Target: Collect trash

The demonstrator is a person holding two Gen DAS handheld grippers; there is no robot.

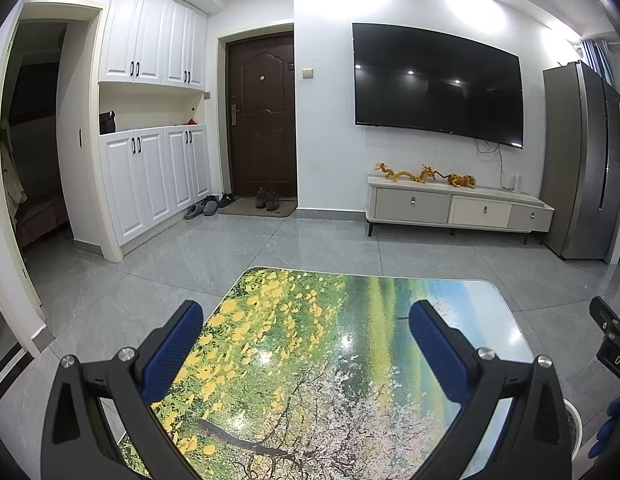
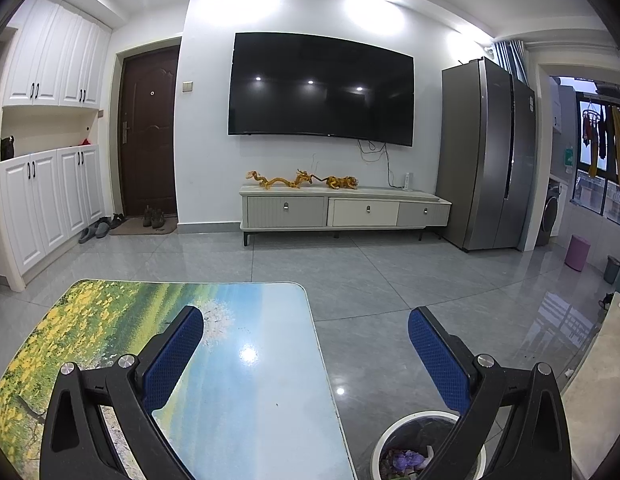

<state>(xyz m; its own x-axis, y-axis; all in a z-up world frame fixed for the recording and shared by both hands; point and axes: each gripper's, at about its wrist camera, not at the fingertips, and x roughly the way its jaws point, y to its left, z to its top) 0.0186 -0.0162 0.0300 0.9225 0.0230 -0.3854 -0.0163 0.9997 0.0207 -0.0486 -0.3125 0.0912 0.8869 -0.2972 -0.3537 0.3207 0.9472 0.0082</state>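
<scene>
Both handheld grippers hover over a low counter (image 1: 310,360) printed with a landscape of yellow flowers and blue sky, in a tiled living room. The left gripper (image 1: 306,344) has its blue-padded jaws spread wide apart and holds nothing; the right gripper (image 2: 306,344) is likewise wide apart and empty, one jaw over the counter's right edge, the other over the floor. Just beside that edge, on the floor, stands a white-rimmed trash bin (image 2: 393,436) lined with a dark bag, purple and white scraps (image 2: 409,458) lying inside. Beyond, a wall-mounted television (image 2: 321,88) hangs above a TV cabinet (image 2: 341,210), flanked by a grey refrigerator (image 2: 485,152).
</scene>
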